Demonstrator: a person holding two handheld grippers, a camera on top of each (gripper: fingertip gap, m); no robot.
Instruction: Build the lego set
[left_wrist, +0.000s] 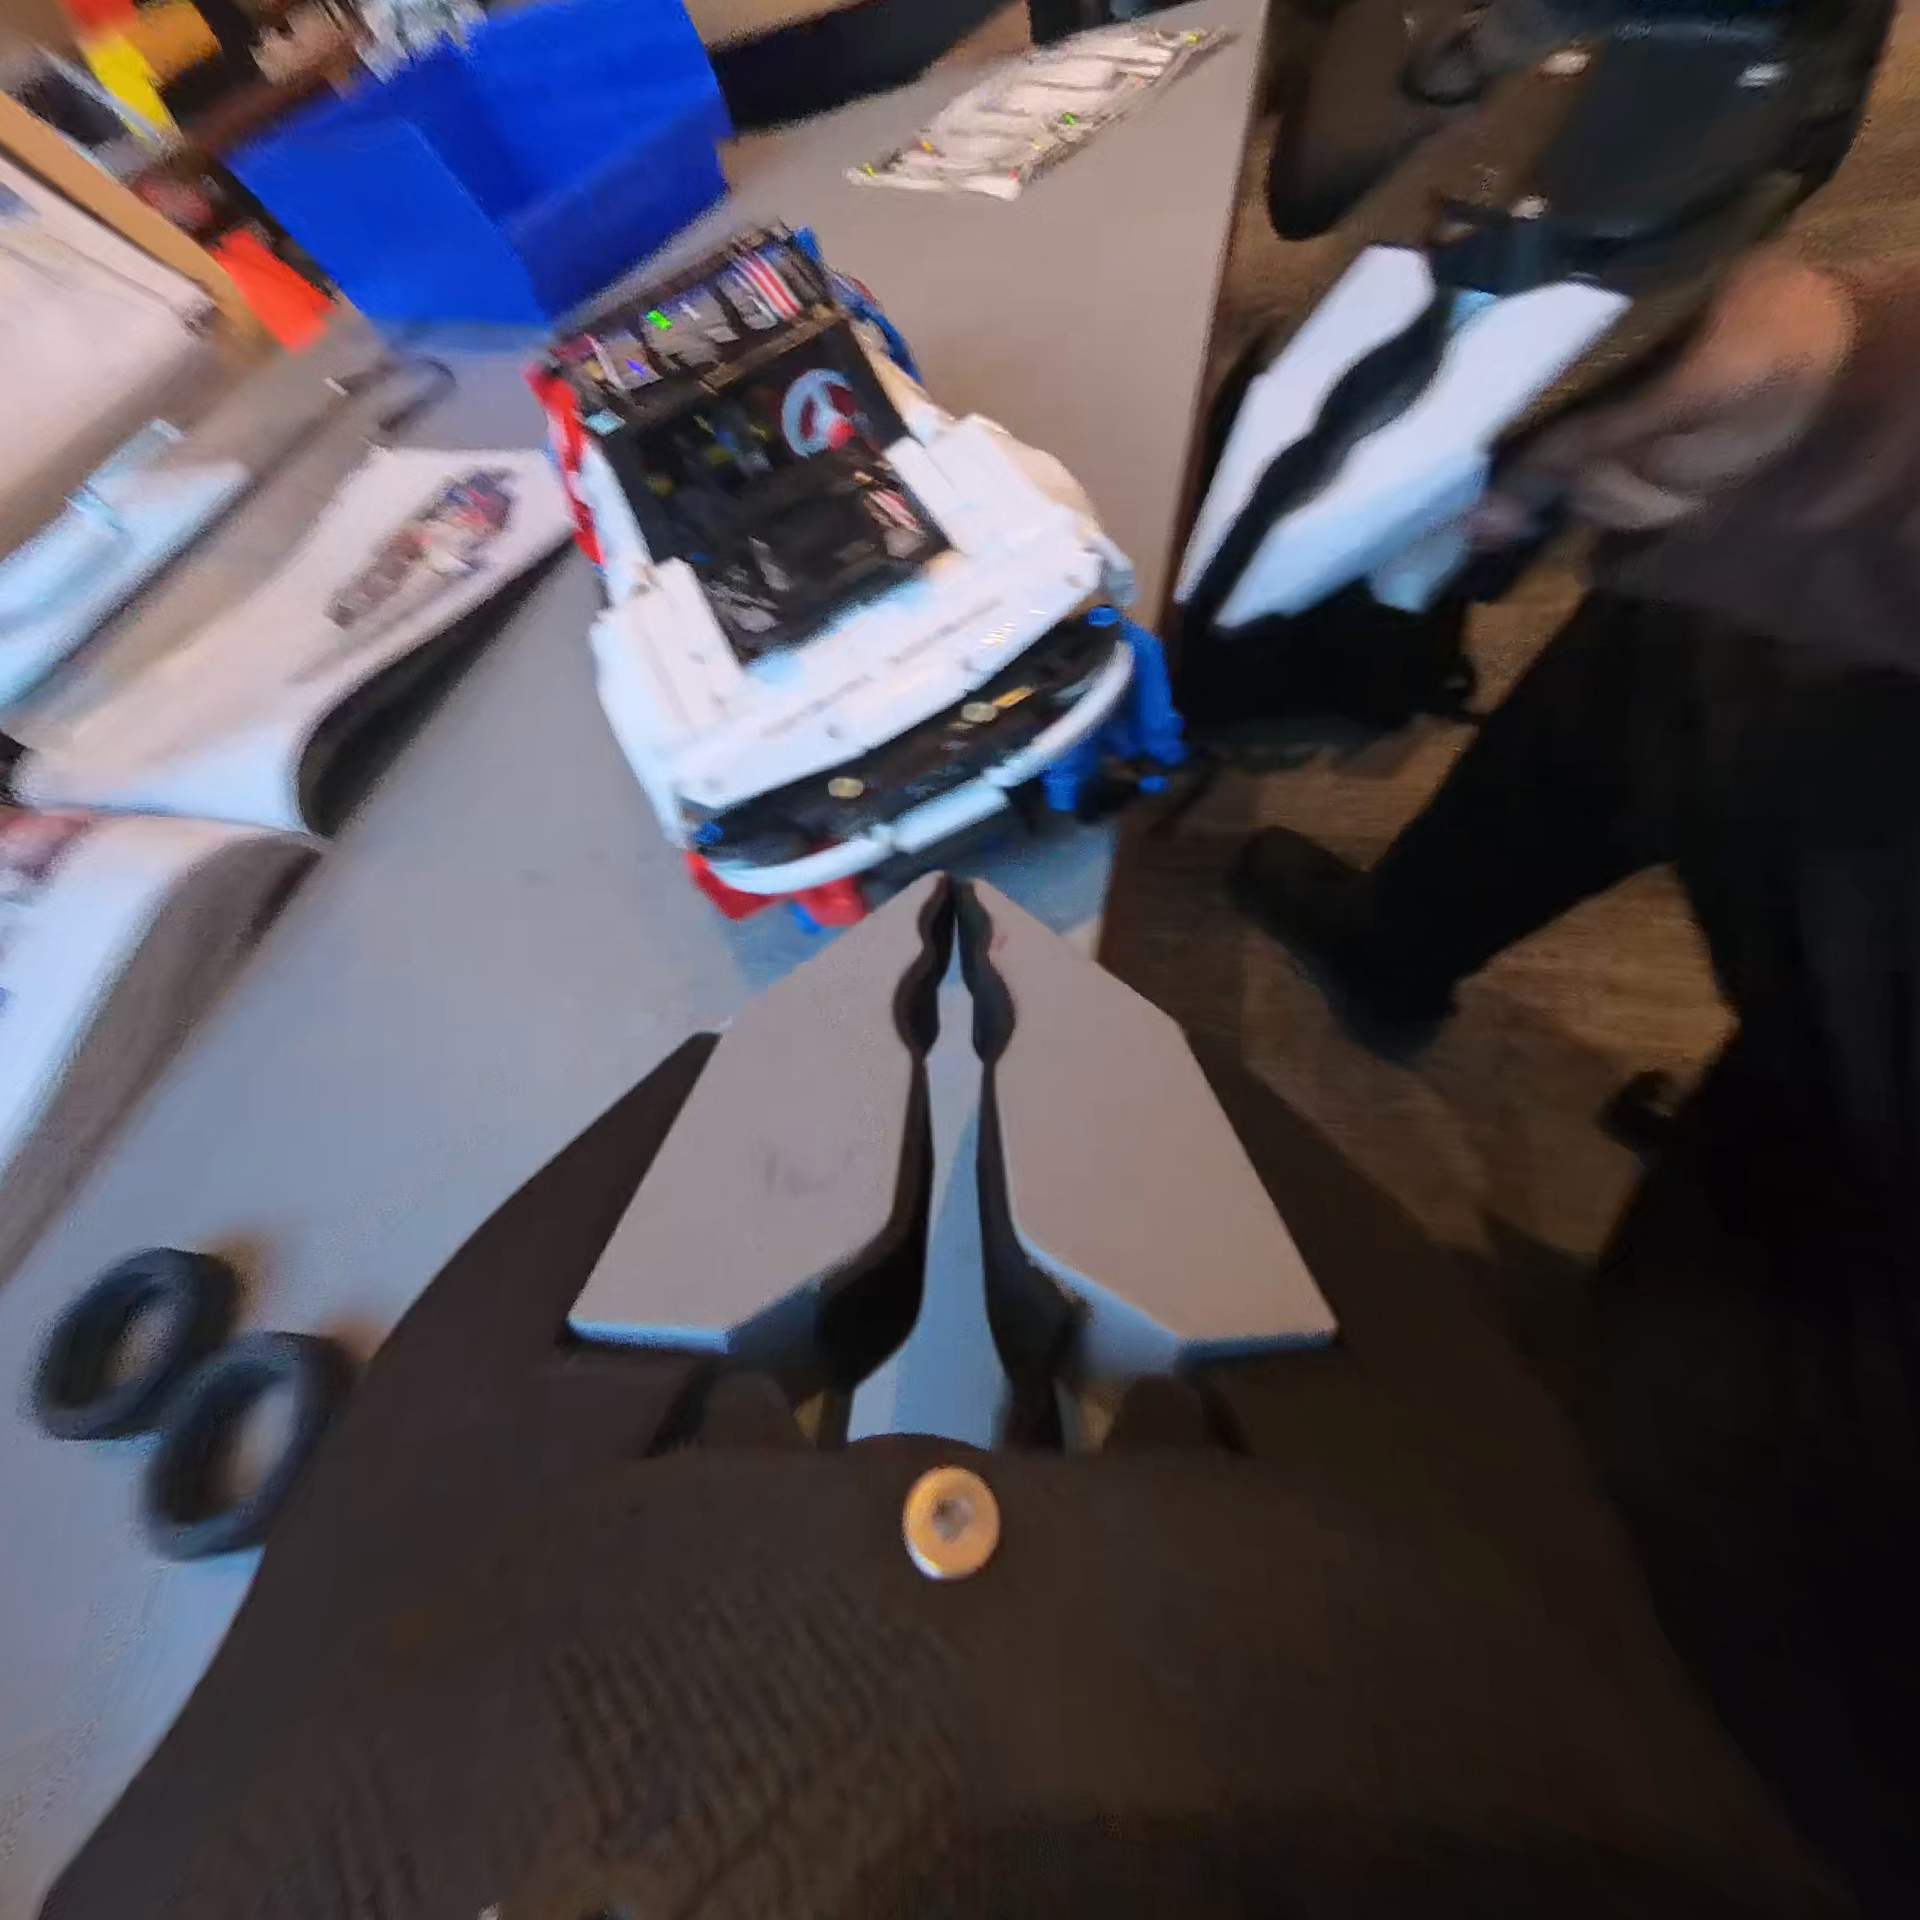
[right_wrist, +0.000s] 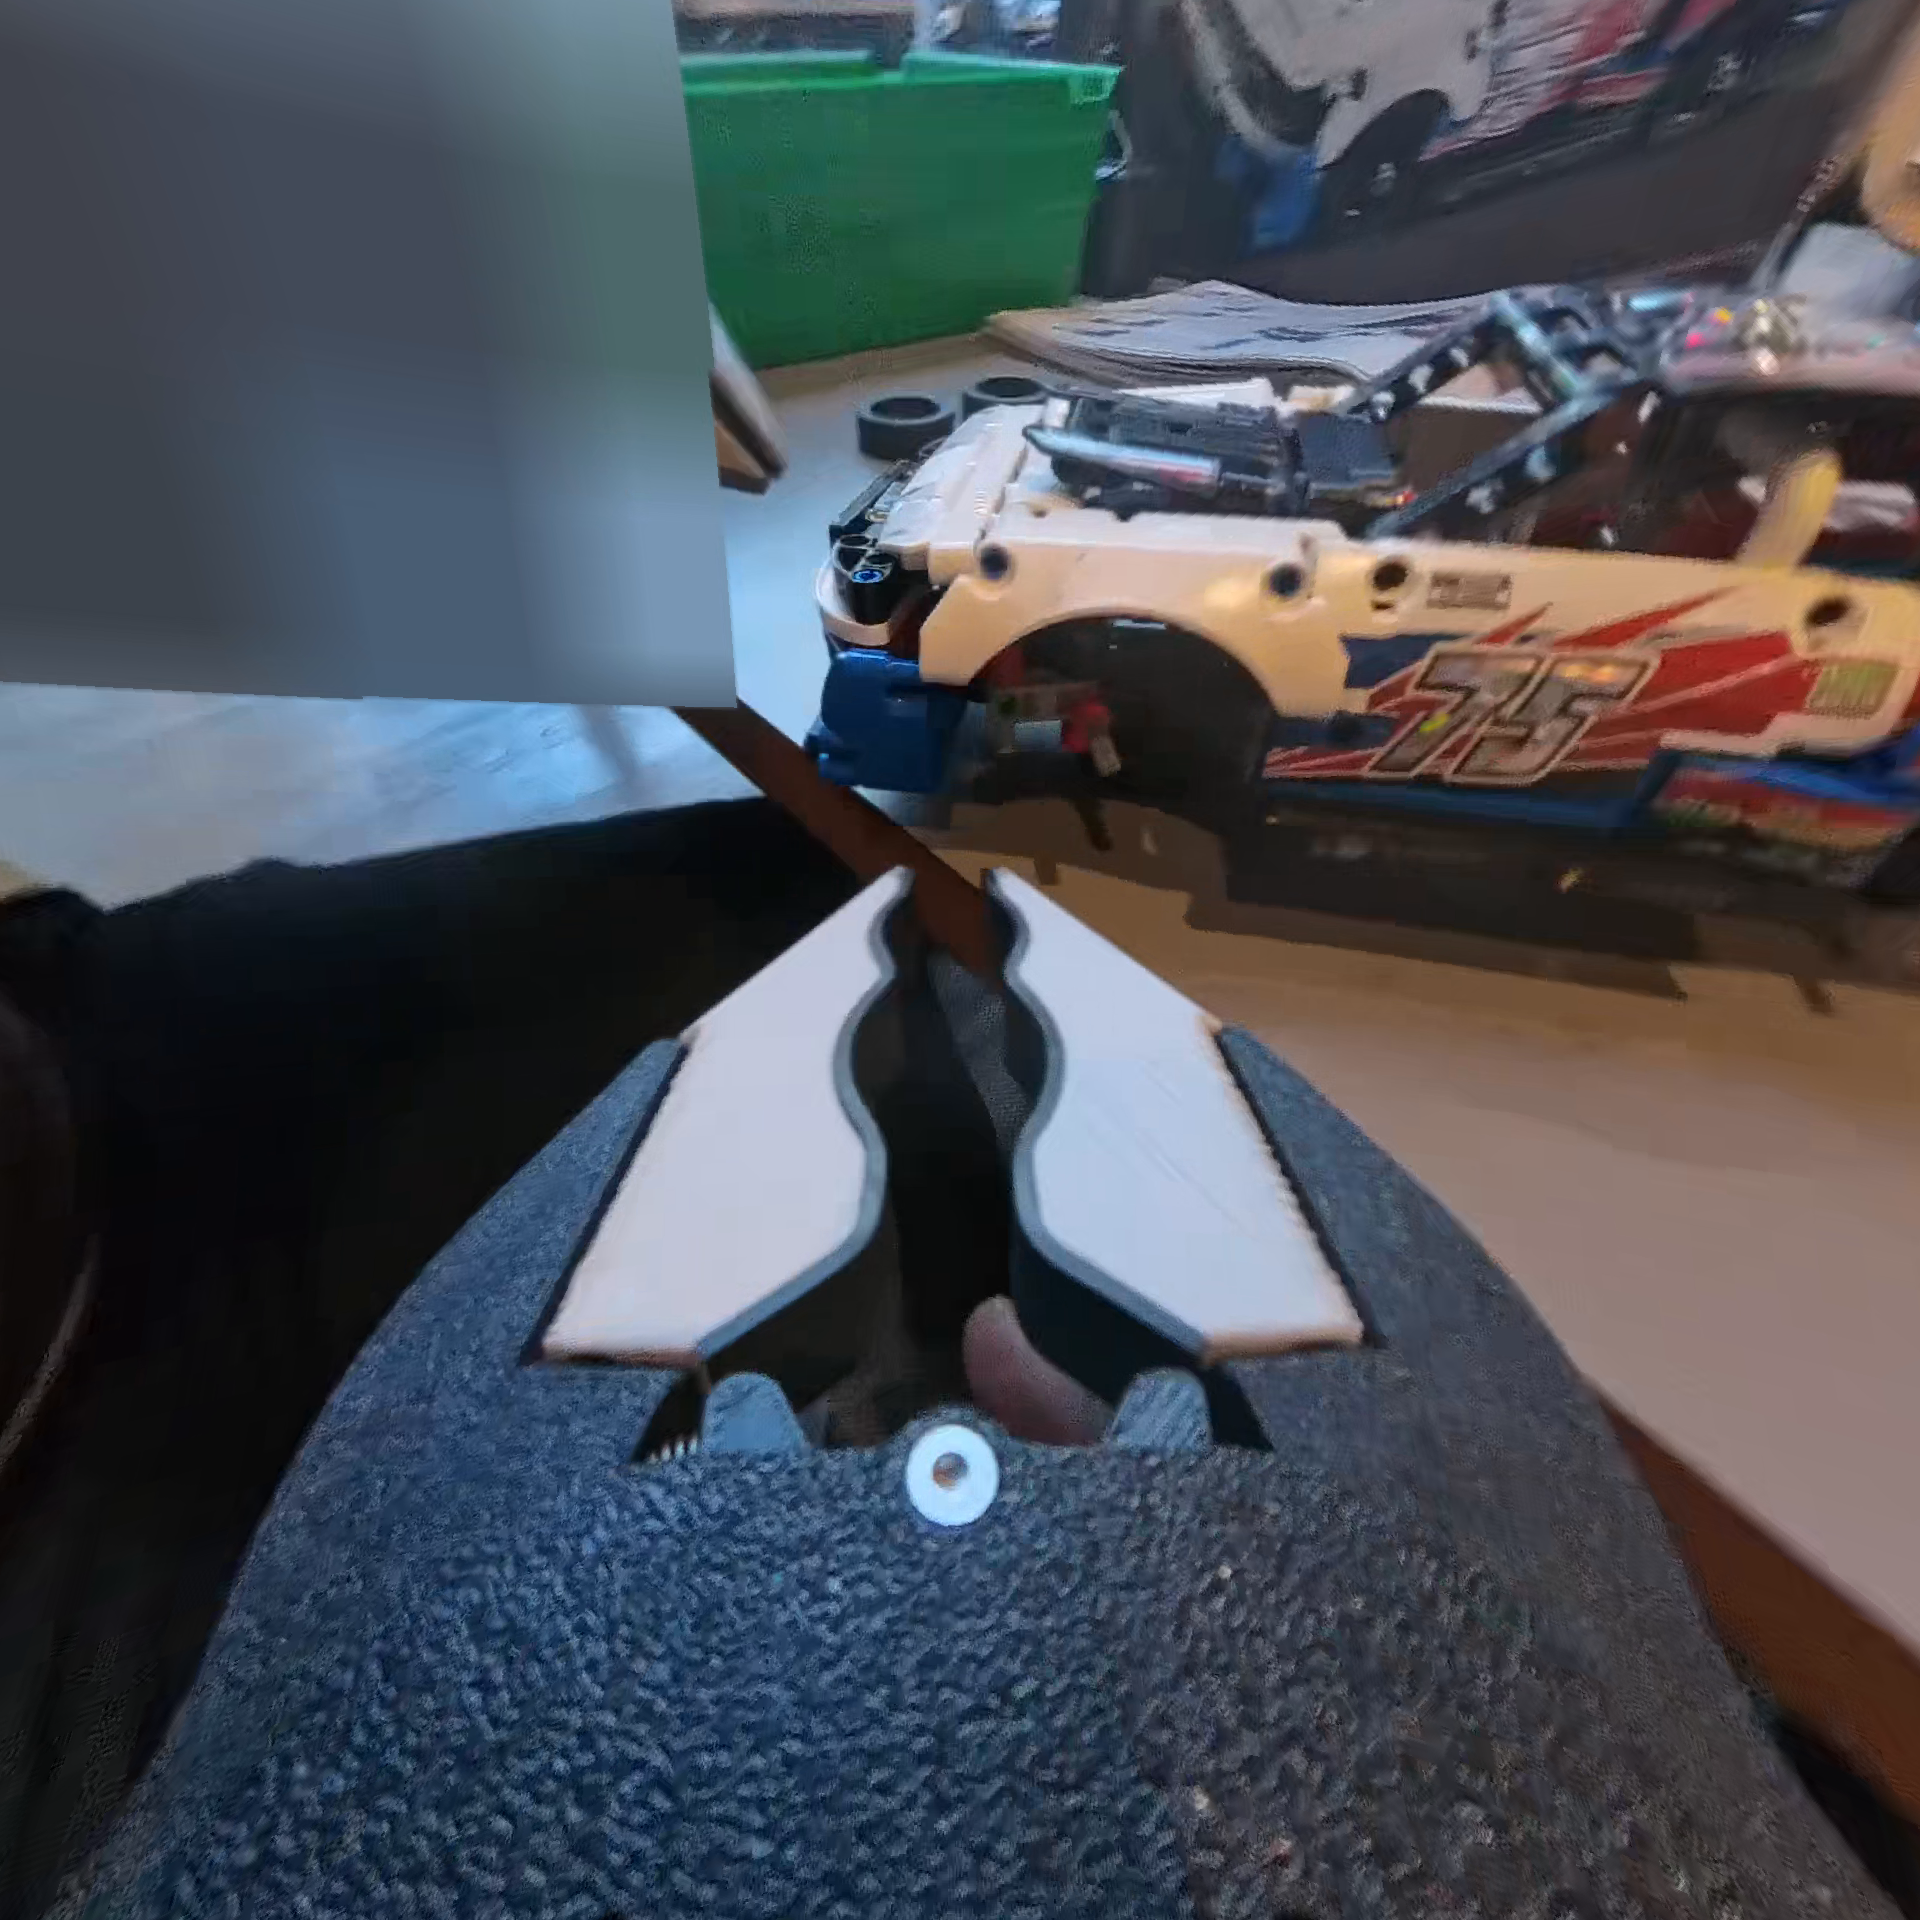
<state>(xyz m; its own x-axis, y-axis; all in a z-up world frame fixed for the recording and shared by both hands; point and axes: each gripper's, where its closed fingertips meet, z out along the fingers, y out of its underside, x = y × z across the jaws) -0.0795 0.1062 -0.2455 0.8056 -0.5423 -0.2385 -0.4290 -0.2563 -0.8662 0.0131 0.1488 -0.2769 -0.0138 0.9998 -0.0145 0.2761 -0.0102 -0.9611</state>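
Currently: left gripper (left_wrist: 956, 902) hovering over grey table (left_wrist: 499, 1039), fingers pressed together, holding nothing. Lego car (left_wrist: 831, 582) sitting at 12 o'clock just beyond tips, near table's right edge, no wheels fitted. Two black tyres (left_wrist: 182, 1387) lying at 8 o'clock. Right gripper (right_wrist: 948, 891) hanging at table edge, fingers slightly parted, empty; car (right_wrist: 1403, 665) showing at 2 o'clock, side-on.
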